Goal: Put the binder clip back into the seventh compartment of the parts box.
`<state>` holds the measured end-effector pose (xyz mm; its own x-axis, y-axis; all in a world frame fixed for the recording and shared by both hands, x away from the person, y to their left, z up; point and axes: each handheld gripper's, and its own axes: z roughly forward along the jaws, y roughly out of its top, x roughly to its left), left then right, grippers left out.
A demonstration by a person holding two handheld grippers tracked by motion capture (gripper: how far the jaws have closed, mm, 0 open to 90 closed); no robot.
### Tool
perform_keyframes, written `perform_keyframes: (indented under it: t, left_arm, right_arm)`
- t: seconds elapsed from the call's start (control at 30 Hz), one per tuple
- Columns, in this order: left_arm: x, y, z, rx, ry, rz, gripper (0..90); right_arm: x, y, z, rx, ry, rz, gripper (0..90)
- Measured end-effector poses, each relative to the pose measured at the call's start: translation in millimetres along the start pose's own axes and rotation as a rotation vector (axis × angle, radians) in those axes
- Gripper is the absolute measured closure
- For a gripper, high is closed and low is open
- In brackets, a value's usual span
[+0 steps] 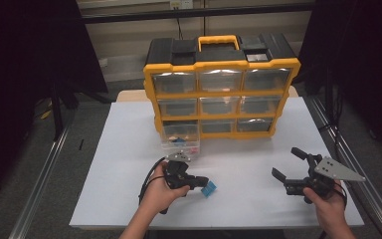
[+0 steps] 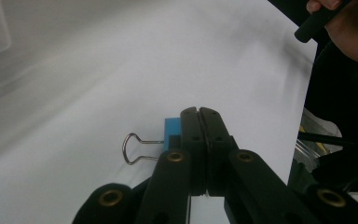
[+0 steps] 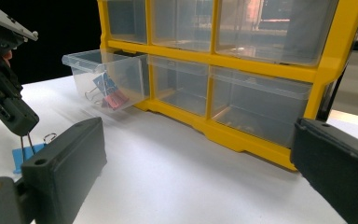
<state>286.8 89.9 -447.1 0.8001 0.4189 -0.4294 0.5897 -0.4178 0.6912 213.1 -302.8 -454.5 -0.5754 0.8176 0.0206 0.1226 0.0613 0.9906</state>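
A blue binder clip rests on the white table sheet at front centre. My left gripper is shut, its jaws pressed together. The clip's blue body shows just beside the jaws, and one wire handle lies flat. In the right gripper view, the clip's other wire handle rises from the clip into the left gripper's jaw tip. My right gripper is held at front right, open and holding nothing.
A yellow and black drawer organizer stands at the back centre of the table. Its bottom-left clear drawer is pulled out, with blue and pink clips inside. Metal rails run along both sides of the table.
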Motion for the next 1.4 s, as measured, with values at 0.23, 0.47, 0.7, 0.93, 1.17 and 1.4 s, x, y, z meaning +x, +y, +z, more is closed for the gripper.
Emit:
perform_keyframes:
  t: [0.23, 0.47, 0.7, 0.93, 1.17, 1.4]
  left_arm:
    - [0.6, 4.1, -4.3, -0.02, 0.007, -0.002, 89.7]
    - [0.9, 6.9, -7.5, -0.034, 0.008, 0.0, 89.7]
    - [1.9, 9.2, -11.2, -0.048, 0.009, -0.007, 89.7]
    - [2.7, 9.8, -12.9, -0.055, 0.01, -0.02, 89.7]
    - [4.4, 11.4, -16.8, -0.063, 0.023, -0.027, 89.7]
    - [4.9, 14.9, -18.2, -0.07, 0.021, -0.029, 89.7]
  right_arm:
    - [0.1, -0.1, -0.2, 0.005, 0.002, -0.007, 2.8]
    - [1.1, -0.1, 0.2, 0.005, 0.003, -0.003, 2.8]
    - [1.4, 0.0, -0.4, 0.003, -0.004, -0.001, 2.8]
    - [-0.6, -0.3, -1.8, 0.001, -0.009, 0.001, 2.6]
    - [-0.6, 0.6, -3.6, -0.006, -0.017, 0.005, 2.6]
    - [-1.1, 0.7, -4.0, -0.01, -0.015, 0.002, 2.4]
